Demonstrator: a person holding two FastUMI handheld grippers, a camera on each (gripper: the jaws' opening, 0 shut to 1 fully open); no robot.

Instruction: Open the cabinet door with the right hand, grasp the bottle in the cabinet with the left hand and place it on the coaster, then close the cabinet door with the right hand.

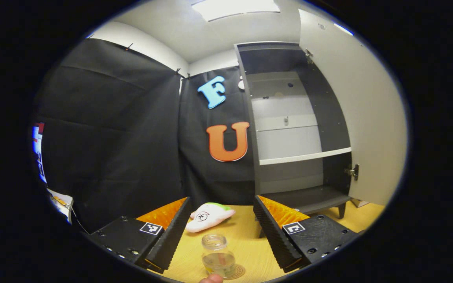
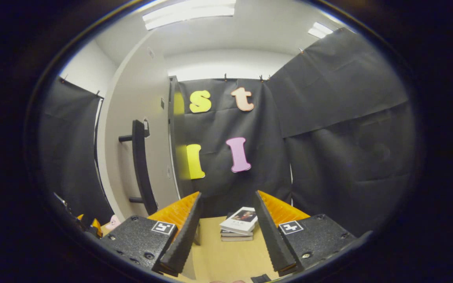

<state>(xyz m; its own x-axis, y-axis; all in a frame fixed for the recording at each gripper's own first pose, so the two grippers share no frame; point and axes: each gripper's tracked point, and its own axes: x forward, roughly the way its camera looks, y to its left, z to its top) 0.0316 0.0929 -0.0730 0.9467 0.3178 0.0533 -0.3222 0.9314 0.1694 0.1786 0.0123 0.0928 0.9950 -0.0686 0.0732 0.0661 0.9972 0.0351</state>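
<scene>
In the left gripper view a small clear glass bottle with no lid stands upright on a round coaster on the wooden table. My left gripper is open around it, its fingers well apart and clear of the glass. Beyond stands the grey cabinet, its shelves bare, its door swung wide to the right. In the right gripper view my right gripper is open and holds nothing. The door with its long dark handle stands just to its left.
A white plush toy lies on the table behind the bottle. A fingertip shows at the bottom edge. In the right gripper view a small stack of books rests on the table ahead, and the other gripper peeks in low left.
</scene>
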